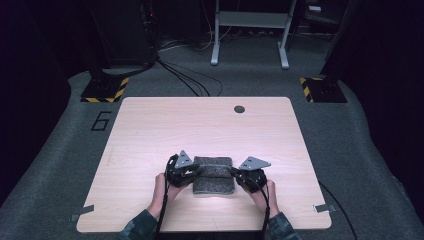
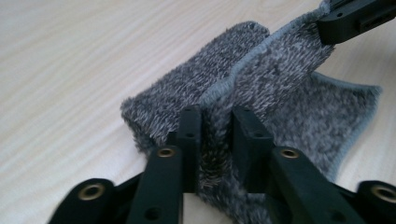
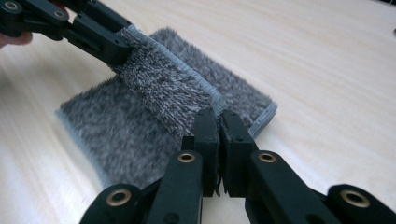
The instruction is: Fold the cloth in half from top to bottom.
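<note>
Towel [image 1: 213, 176] edge between both clamped tongs

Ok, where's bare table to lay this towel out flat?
The widest bare patch of the table runs from the folded grey towel to the far edge with the dark round hole. The side strips are bare too. The near middle is crowded: the left hand-held gripper and right hand-held gripper clamp the towel.

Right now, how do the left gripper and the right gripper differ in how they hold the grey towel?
The left gripper pinches a thicker bunch of grey towel, jaws slightly apart; the right gripper nips the thin hem, jaws almost touching. Both are shut on one lifted towel edge, at opposite ends.
</note>
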The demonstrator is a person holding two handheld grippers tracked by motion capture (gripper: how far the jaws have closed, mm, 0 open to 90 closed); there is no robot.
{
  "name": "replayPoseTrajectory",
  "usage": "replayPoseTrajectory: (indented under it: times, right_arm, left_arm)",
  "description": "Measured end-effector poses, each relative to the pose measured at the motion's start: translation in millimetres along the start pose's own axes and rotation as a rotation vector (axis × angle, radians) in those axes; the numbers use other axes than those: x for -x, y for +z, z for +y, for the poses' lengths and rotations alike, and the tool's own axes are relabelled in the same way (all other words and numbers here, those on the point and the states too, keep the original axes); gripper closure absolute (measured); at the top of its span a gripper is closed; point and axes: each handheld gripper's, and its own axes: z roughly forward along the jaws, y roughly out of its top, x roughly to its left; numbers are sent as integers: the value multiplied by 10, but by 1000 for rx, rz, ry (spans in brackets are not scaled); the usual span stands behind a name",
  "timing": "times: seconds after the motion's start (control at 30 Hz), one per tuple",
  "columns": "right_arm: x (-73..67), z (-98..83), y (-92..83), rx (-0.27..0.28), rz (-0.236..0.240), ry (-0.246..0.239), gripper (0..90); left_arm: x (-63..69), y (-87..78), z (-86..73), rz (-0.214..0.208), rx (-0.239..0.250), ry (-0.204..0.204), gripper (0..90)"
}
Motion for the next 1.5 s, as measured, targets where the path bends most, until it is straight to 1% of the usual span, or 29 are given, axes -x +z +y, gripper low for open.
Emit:
replayPoseTrajectory:
  times: [0.03, 0.07, 0.13, 0.17, 0.2, 0.23, 0.33, 0.37, 0.43, 0.5, 0.53, 0.57, 0.6, 0.63, 0.67, 0.7, 0.73, 0.77, 0.83, 0.87, 0.9, 0.97, 1.03, 1.1, 1.2, 1.23, 1.3, 1.37, 1.5]
  right_arm:
    - [0, 0, 0, 0, 0, 0, 857]
    - [-32, -48, -21, -5, 6, 6, 840]
    - [-44, -69, -37, -6, 10, 4, 812]
    - [-50, -85, -61, -7, 17, 9, 762]
    - [-48, -98, -86, -7, 31, 13, 730]
    - [-49, -112, -151, 3, 36, 37, 649]
    - [-27, -110, -219, 22, 46, 52, 604]
    - [-3, -89, -272, 33, 42, 76, 550]
    - [32, -53, -283, 40, 31, 79, 514]
    - [69, -14, -247, 34, 28, 91, 460]
    - [79, 5, -213, 28, 22, 103, 448]
    - [84, 14, -188, 20, 18, 106, 411]
    - [92, 27, -126, -3, 13, 107, 375]
    - [91, 30, -72, -25, 5, 108, 354]
    - [86, 25, -23, -48, 0, 109, 333]
    - [82, 15, 26, -70, 0, 106, 315]
    - [77, -5, 71, -85, -8, 102, 303]
    - [67, -27, 106, -104, -15, 98, 296]
    - [58, -82, 151, -128, -17, 101, 283]
    - [52, -107, 161, -142, -23, 94, 273]
    - [44, -127, 167, -151, -27, 92, 271]
    - [30, -160, 168, -157, -30, 94, 263]
    - [12, -190, 167, -160, -38, 96, 256]
    - [-6, -215, 166, -166, -43, 92, 251]
    - [-15, -256, 175, -158, -47, 77, 247]
    - [-26, -265, 172, -157, -46, 97, 243]
    - [-12, -279, 172, -148, -47, 89, 232]
    - [-16, -281, 170, -147, -50, 98, 226]
    - [7, -273, 118, -127, -43, 119, 186]
  left_arm:
    - [16, -10, -23, -5, -13, 2, 694]
    - [41, -20, -52, -9, -26, 0, 619]
    - [74, -40, -113, -12, -42, -5, 546]
    - [86, -57, -139, -11, -49, -13, 546]
    - [93, -81, -162, -11, -43, -30, 507]
    - [89, -161, -186, -8, -35, -38, 451]
    - [77, -252, -190, 1, -15, -39, 391]
    - [60, -331, -176, 10, 10, -53, 377]
    - [19, -379, -143, 25, 36, -74, 352]
    - [-9, -387, -125, 33, 45, -90, 330]
    - [-37, -376, -108, 52, 50, -99, 318]
    - [-101, -309, -86, 77, 31, -108, 306]
    - [-101, -309, -86, 77, 31, -108, 295]
    - [-150, -210, -95, 78, 0, -120, 276]
    - [-150, -210, -95, 78, 0, -120, 264]
    - [-155, -159, -107, 79, -21, -122, 249]
    - [-140, -90, -146, 63, -56, -110, 239]
    - [-140, -90, -146, 63, -56, -110, 231]
    - [-85, -38, -211, 66, -98, -81, 217]
    - [-85, -38, -211, 66, -98, -81, 213]
    - [-57, -13, -249, 68, -126, -57, 208]
    - [-36, 6, -277, 71, -151, -42, 207]
    - [-30, 8, -286, 70, -154, -42, 206]
    - [-18, 15, -297, 80, -165, -16, 206]
    - [-13, 21, -301, 92, -163, -2, 195]
    - [-19, 21, -302, 94, -167, 1, 191]
    - [-40, 31, -325, 89, -141, -21, 180]
    - [-50, 20, -326, 91, -150, -18, 172]
    - [-95, -60, -339, 82, -128, -45, 150]
